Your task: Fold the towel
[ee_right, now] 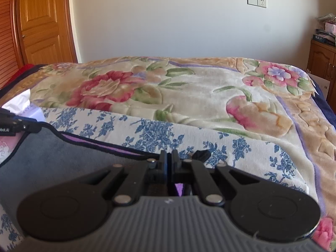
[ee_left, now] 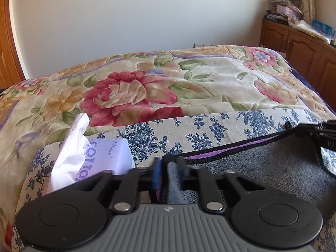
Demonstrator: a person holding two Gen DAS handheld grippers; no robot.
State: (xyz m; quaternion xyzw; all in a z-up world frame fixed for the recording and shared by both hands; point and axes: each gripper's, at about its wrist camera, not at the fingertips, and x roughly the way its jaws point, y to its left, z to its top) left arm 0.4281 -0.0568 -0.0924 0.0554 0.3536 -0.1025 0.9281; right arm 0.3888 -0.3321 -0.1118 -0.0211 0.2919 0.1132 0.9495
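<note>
Grey towel (ee_left: 262, 163), one, its edge pinched by two clenched tools, left tool (ee_left: 168, 168) and right tool (ee_right: 170, 161).

Towel (ee_left: 273, 163) corner hidden btwn left gripper (ee_left: 168, 163) fingers; near part behind gripper body. Right gripper (ee_right: 170, 157) covers towel's other corner. Tissue pack (ee_left: 100, 157) print partly blocked, unreadable. Cabinet (ee_left: 298, 44) cut by right edge; clutter on top too small to ID. Door (ee_right: 40, 21) cut at top.

Bright daylight fills both views. The white wall (ee_left: 126, 21) looks a bit washed out. Edges bend round, corners go dark, and close parts look blurry.
</note>
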